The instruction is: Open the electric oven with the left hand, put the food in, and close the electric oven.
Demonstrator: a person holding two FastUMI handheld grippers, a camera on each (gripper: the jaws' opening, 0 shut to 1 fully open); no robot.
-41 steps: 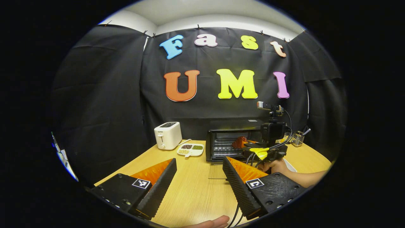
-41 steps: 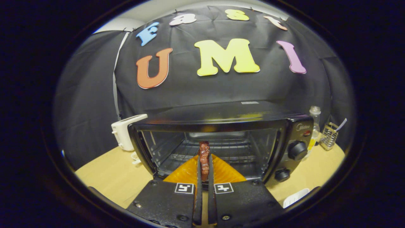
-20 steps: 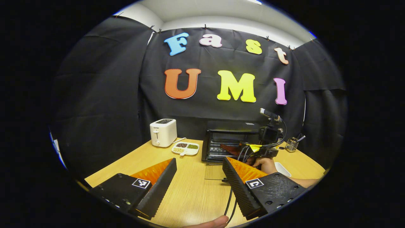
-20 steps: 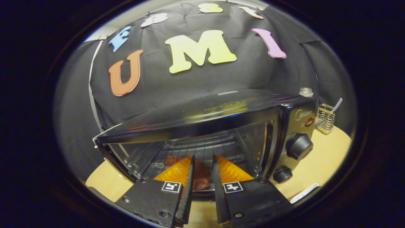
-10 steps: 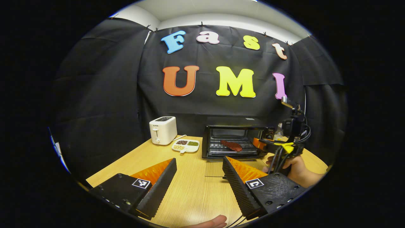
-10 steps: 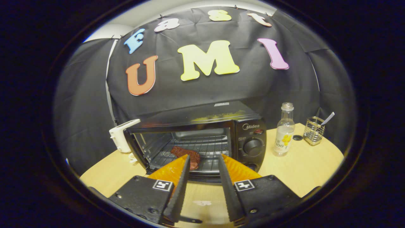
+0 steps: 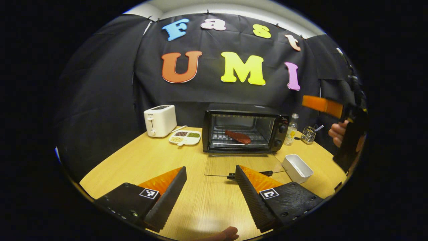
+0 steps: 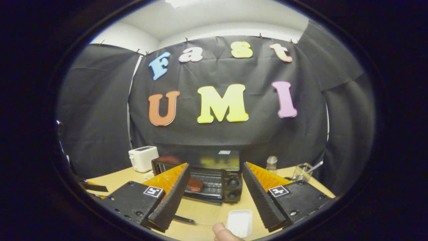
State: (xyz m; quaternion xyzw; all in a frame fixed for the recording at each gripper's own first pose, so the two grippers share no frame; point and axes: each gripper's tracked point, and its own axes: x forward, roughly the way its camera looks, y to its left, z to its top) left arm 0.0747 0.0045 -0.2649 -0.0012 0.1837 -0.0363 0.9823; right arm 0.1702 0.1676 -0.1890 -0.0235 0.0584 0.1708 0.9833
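The black electric oven (image 7: 279, 115) stands at the back of the wooden table with its glass door (image 7: 244, 164) folded down flat. A reddish-brown piece of meat (image 7: 238, 137) lies on the wire rack inside. My left gripper (image 7: 210, 170) hovers open and empty over the table, well short of the door. In the left gripper view my right gripper (image 7: 314, 103) is raised high at the far right, held by a hand (image 7: 336, 132). In the right gripper view, my right gripper (image 8: 215, 166) is open and empty, far back from the oven (image 8: 230, 180) and the meat (image 8: 194, 184).
A white toaster (image 7: 159, 120) and a divided snack plate (image 7: 185, 137) sit left of the oven. A small bottle (image 7: 291, 129) and a wire basket (image 7: 308, 134) stand to its right. An empty white dish (image 7: 297, 167) lies beside the door's right corner.
My right gripper carried the meat into the oven, opened and left it on the rack, then drew back and rose to the right. My left gripper stayed open.
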